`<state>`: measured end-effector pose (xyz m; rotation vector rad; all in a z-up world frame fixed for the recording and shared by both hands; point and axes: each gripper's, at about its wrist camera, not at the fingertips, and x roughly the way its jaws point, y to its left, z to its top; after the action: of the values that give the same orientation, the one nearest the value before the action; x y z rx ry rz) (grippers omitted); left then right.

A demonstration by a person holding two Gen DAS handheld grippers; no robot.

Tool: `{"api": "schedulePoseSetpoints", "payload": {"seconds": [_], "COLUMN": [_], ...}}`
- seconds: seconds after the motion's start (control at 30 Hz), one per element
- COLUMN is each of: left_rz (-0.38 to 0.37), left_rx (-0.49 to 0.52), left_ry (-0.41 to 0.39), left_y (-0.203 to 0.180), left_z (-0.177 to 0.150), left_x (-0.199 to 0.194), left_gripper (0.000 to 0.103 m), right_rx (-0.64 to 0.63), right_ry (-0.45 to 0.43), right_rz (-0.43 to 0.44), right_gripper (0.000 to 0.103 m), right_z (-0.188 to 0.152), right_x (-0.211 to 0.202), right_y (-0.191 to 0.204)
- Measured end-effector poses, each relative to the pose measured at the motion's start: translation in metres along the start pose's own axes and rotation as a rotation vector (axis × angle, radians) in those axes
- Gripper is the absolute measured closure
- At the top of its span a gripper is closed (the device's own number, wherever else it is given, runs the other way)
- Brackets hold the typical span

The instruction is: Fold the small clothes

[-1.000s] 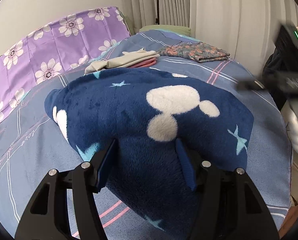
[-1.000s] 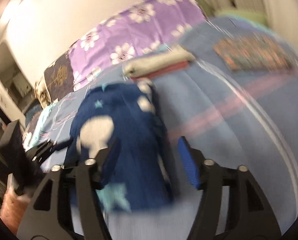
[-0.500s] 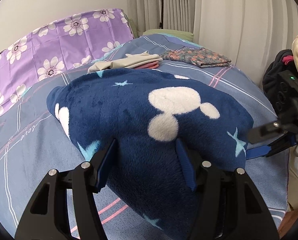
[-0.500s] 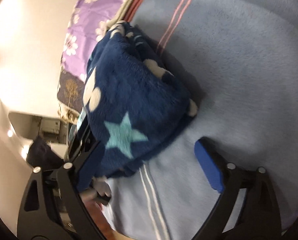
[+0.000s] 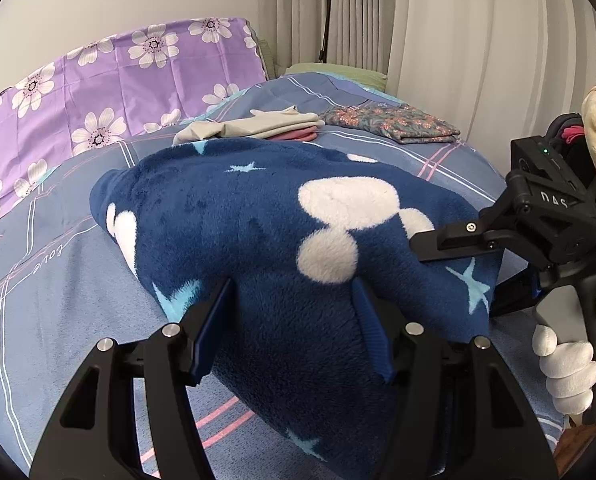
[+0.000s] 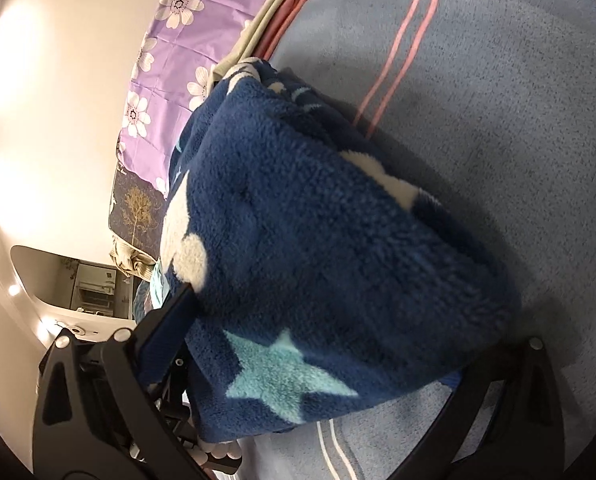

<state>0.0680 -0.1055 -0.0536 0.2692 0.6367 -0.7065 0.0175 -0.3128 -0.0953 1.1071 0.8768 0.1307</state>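
- Our left tongs (image 5: 294,324) grip the navy fleece garment (image 5: 282,232); our right tongs (image 6: 317,356), just widening, straddle its corner unclenched.
- Its long axis runs across the bed (image 5: 58,288).

a purple flowered pillow (image 5: 130,76) leans at the bed's head, pale curtains (image 5: 437,28) hanging beside the blue striped bedsheet (image 5: 50,300).
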Motion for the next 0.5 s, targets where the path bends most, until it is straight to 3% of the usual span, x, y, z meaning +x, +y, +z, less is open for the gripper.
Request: {"api": "schedulePoseSetpoints", "payload": {"seconds": [0.27, 0.33, 0.37, 0.43, 0.5], "left_rz": [-0.055, -0.116, -0.107, -0.043, -0.021], "left_rx": [-0.065, -0.169, -0.201, -0.287, -0.381], "left_ry": [0.005, -0.043, -0.069, -0.114, -0.066], "left_y": [0.012, 0.034, 0.043, 0.077, 0.115], "left_z": [0.010, 0.021, 0.024, 0.032, 0.036], "left_x": [-0.008, -0.022, -0.026, -0.026, -0.002], "left_gripper": [0.037, 0.020, 0.015, 0.012, 0.010], "right_rx": [-0.010, -0.014, -0.017, -0.023, -0.032], "right_ry": [-0.010, -0.005, -0.003, -0.002, -0.003], "right_rz": [-0.007, -0.002, -0.002, -0.005, -0.010], "right_gripper": [0.002, 0.003, 0.003, 0.004, 0.004], "right_z": [0.002, 0.002, 0.001, 0.001, 0.000], "right_x": [0.002, 0.002, 0.002, 0.003, 0.003], "right_y": [0.002, 0.002, 0.001, 0.001, 0.002]}}
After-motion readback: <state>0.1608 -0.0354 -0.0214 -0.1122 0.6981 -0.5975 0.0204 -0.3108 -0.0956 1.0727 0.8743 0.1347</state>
